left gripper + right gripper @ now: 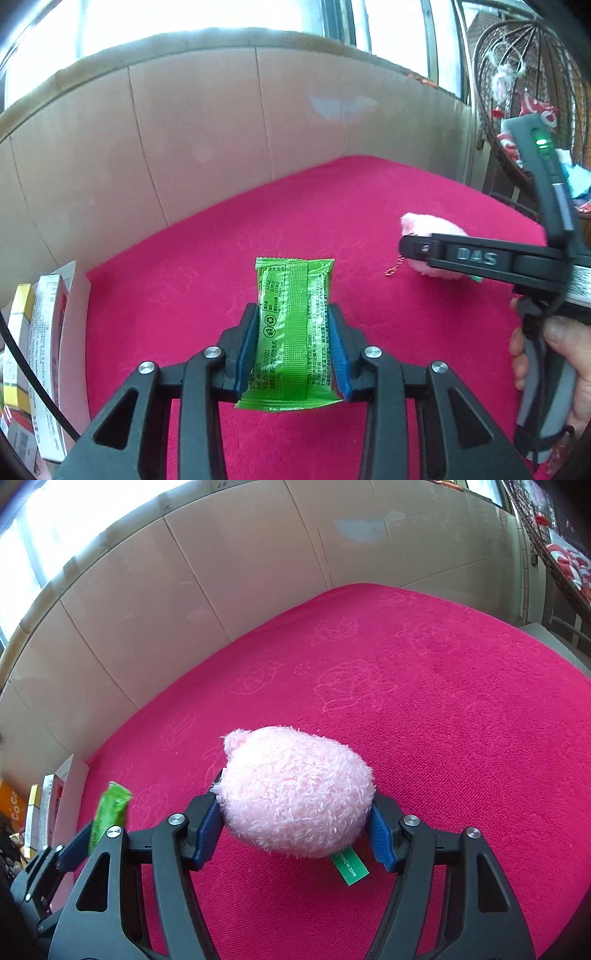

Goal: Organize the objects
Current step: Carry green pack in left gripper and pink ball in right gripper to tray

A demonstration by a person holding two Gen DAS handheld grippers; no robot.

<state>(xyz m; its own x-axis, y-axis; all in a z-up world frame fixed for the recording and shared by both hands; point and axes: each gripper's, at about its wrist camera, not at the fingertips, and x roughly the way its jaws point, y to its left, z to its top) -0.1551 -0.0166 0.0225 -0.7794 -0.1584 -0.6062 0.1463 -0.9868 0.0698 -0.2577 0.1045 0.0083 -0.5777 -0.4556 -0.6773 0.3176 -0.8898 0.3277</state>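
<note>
While the left gripper clamps a green packet, the right gripper grips a pink plush.

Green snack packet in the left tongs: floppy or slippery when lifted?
The green packet looks like glossy crinkled film, so probably slippery and light. The left tongs pinch its sides and it keeps shape, so contents likely stiffen it; the free sealed ends may flex.

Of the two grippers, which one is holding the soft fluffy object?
The right gripper: its blue pads clamp the pink plush toy. The left gripper grips the flat green packet.
</note>
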